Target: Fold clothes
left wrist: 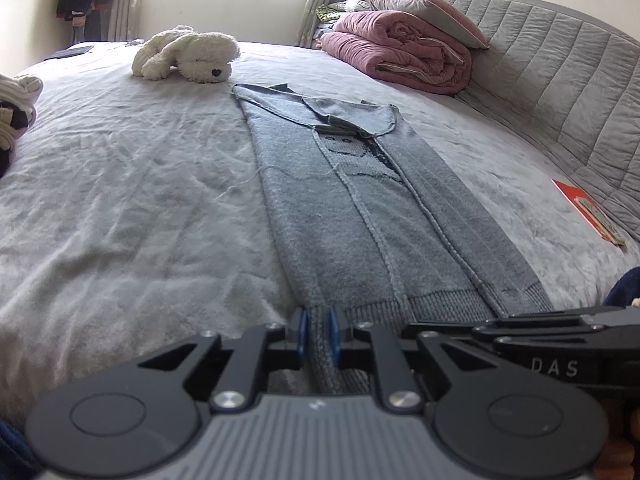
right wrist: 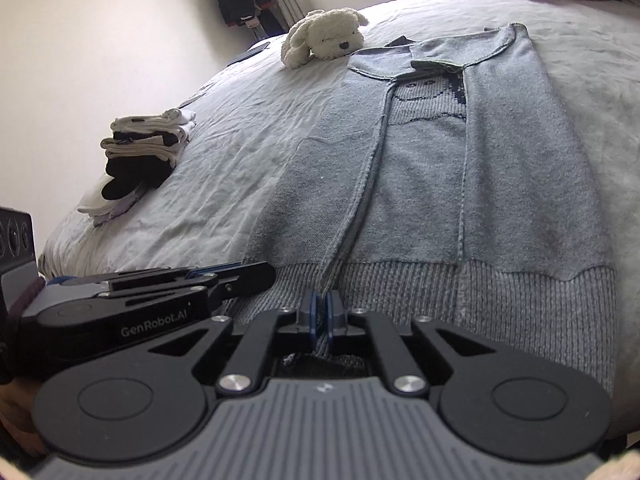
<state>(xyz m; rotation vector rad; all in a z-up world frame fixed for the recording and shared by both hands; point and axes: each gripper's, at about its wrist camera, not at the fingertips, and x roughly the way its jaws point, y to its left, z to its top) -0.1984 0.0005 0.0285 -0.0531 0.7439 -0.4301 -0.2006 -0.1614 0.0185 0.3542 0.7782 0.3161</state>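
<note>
left gripper [left wrist: 319, 334]: nearest the camera in the left wrist view; blue pads nearly closed, a pinch of the ribbed hem between them.
right gripper [right wrist: 320, 318]: nearest in the right wrist view; pads almost together, clamped on the same hem [right wrist: 400, 292] further along to the right.
grippers relative: close beside each other at the near bed edge; each shows in the other's view.
sweater [left wrist: 360, 208]: grey knit, flat on the bed [left wrist: 120, 180], hem near, collar far; both sides already folded in lengthwise, so it lies as a long strip with a dark knitted pattern showing in the middle.
step in hand: judged as the start of the crosswise fold, hem gripped at two points, not yet lifted.
next move: likely lift both hem points together and carry them far toward the collar; needs level hands and even tension so the folded-in sides do not slide open.
risk: thick knit may slip from a shallow pinch.
plush dog [left wrist: 188, 56]: far, just beyond the collar's left corner, apart from it.
folded stack [right wrist: 144, 160]: left side of bed, well apart.
pink quilt [left wrist: 400, 56]: far right by the headboard.
red booklet [left wrist: 584, 212]: right, near headboard.
</note>
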